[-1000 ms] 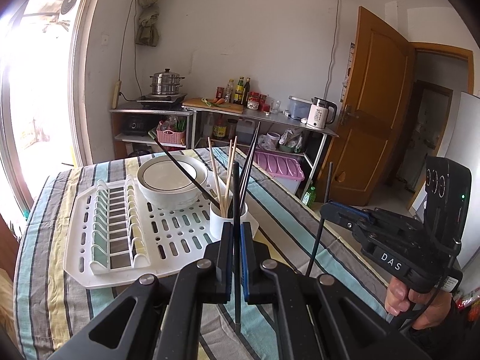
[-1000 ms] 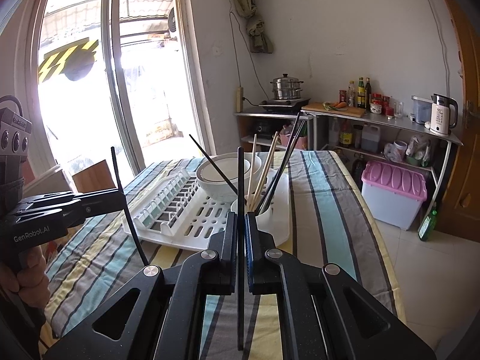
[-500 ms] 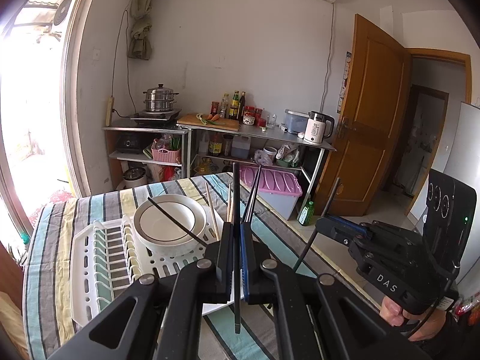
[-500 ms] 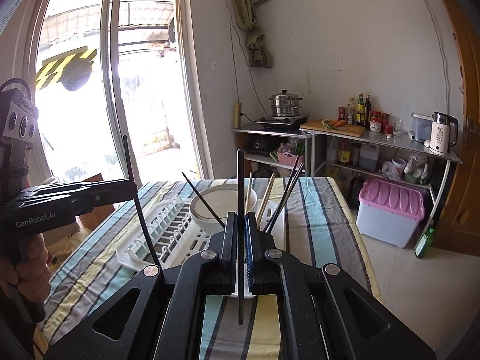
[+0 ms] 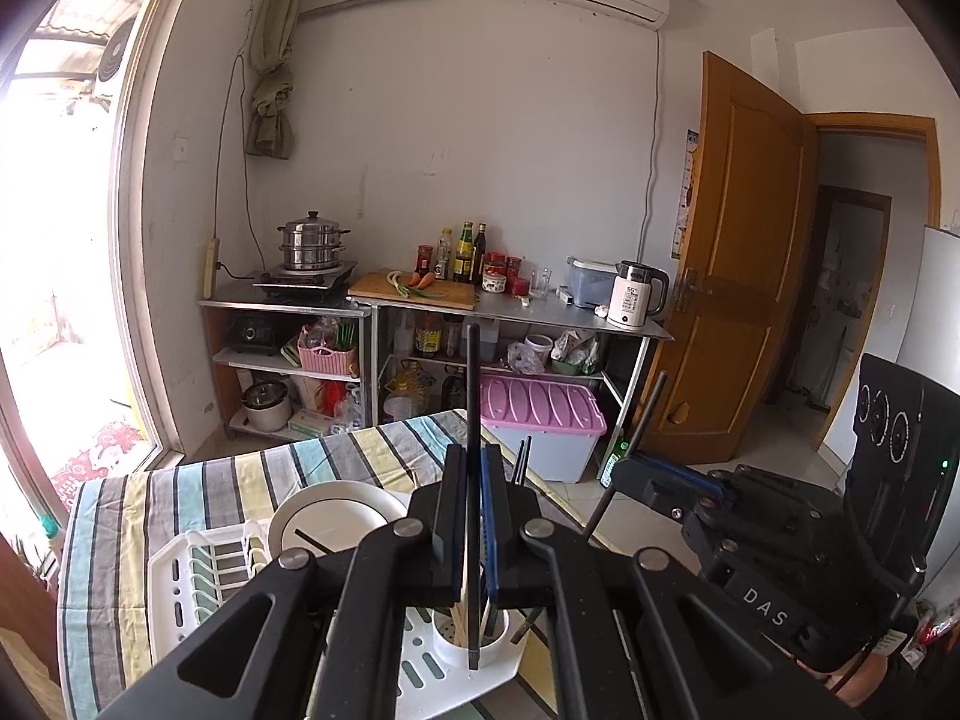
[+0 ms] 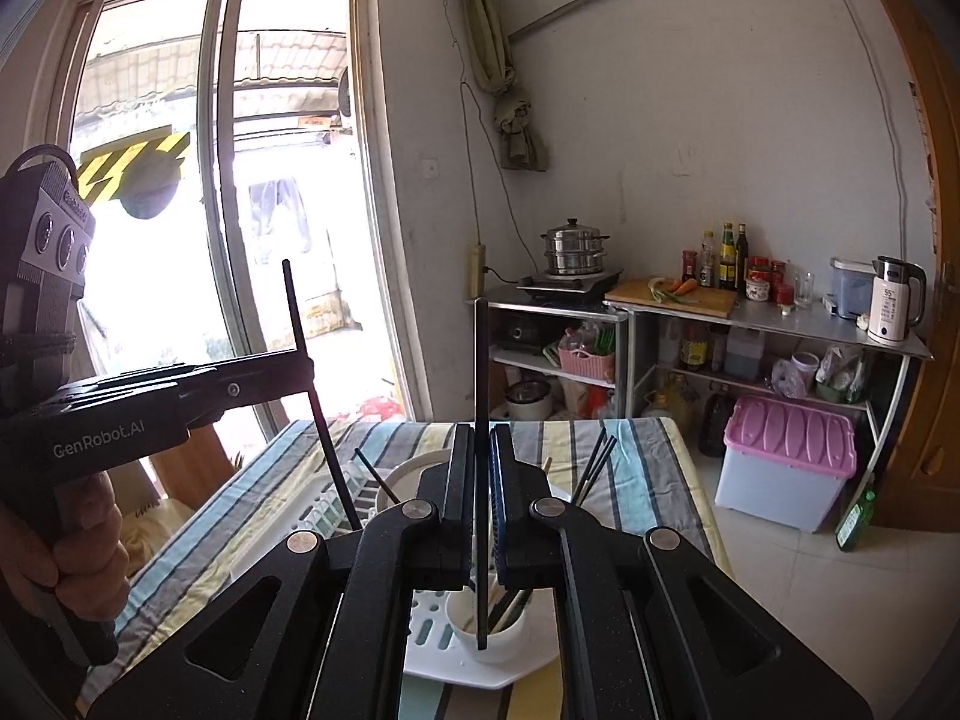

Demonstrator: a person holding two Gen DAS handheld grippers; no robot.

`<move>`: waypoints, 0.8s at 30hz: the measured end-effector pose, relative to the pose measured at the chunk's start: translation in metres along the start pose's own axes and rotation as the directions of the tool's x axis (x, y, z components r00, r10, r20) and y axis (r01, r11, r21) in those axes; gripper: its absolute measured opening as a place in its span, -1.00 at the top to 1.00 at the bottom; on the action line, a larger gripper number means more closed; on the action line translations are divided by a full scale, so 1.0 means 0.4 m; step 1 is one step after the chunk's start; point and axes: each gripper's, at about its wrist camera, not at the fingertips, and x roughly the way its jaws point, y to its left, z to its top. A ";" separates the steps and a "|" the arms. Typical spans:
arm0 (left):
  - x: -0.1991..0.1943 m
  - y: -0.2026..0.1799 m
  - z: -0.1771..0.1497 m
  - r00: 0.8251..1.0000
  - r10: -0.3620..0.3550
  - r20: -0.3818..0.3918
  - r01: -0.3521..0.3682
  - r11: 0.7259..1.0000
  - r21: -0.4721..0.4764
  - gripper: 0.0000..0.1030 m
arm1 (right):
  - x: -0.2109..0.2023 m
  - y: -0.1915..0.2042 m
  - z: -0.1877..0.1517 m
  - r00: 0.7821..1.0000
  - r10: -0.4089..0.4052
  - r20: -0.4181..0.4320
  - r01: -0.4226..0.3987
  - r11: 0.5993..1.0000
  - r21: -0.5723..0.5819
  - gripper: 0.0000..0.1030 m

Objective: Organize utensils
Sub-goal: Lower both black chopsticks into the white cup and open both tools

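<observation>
Each gripper, left (image 5: 474, 516) and right (image 6: 482, 510), is clenched on a thin black chopstick (image 5: 473, 480), held upright above the small white cylindrical utensil cup (image 6: 489, 624) on the white plastic drying rack (image 5: 180, 576). Lower each tip straight down into that cup, then release.

Left wrist view: camera sits behind left hand-held gripper (image 5: 474, 516), looks forward along fingers, slightly downward, over table (image 5: 198, 480) toward shelf unit (image 5: 420, 306) at back wall; orange door (image 5: 744, 264) at right side. Right hand-held gripper (image 5: 624, 474) shows at right, near.

Right wrist view: camera behind right hand-held gripper (image 6: 480, 510), faces same wall, more from right; sliding window (image 6: 210, 180) at left. Left hand-held gripper (image 6: 306, 366) at left edge, close.

Both views share: table, white rack (image 6: 432, 654), white cup (image 5: 474, 648), shelf unit.
</observation>
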 end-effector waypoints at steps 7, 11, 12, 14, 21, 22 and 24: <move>0.070 0.019 -0.005 1.000 -0.005 -0.017 0.005 1.000 -0.004 0.92 | 0.059 -0.022 -0.002 1.000 -0.004 -0.020 0.004 1.000 0.010 0.91; 0.125 0.033 -0.026 0.999 -0.004 -0.047 0.003 1.000 -0.013 0.92 | 0.099 -0.040 -0.021 0.999 -0.008 -0.053 0.009 1.000 0.020 0.91; 0.138 0.037 -0.034 0.998 -0.001 -0.055 0.001 1.000 -0.014 0.92 | 0.108 -0.045 -0.029 0.998 -0.008 -0.062 0.010 1.000 0.023 0.91; 0.160 0.044 -0.048 0.998 0.004 -0.056 -0.005 1.000 -0.013 0.92 | 0.123 -0.054 -0.041 0.997 -0.010 -0.078 0.012 0.999 0.030 0.91; 0.239 0.063 -0.105 0.994 0.021 -0.107 -0.024 0.999 -0.029 0.92 | 0.156 -0.086 -0.072 0.994 -0.013 -0.112 0.019 0.998 0.053 0.91; 0.247 0.067 -0.112 0.993 0.022 -0.113 -0.025 0.999 -0.030 0.92 | 0.159 -0.087 -0.075 0.993 -0.012 -0.115 0.018 0.998 0.057 0.91; 0.261 0.072 -0.127 0.992 0.029 -0.126 -0.032 0.999 -0.026 0.92 | 0.165 -0.094 -0.080 0.992 -0.011 -0.122 0.018 0.998 0.061 0.91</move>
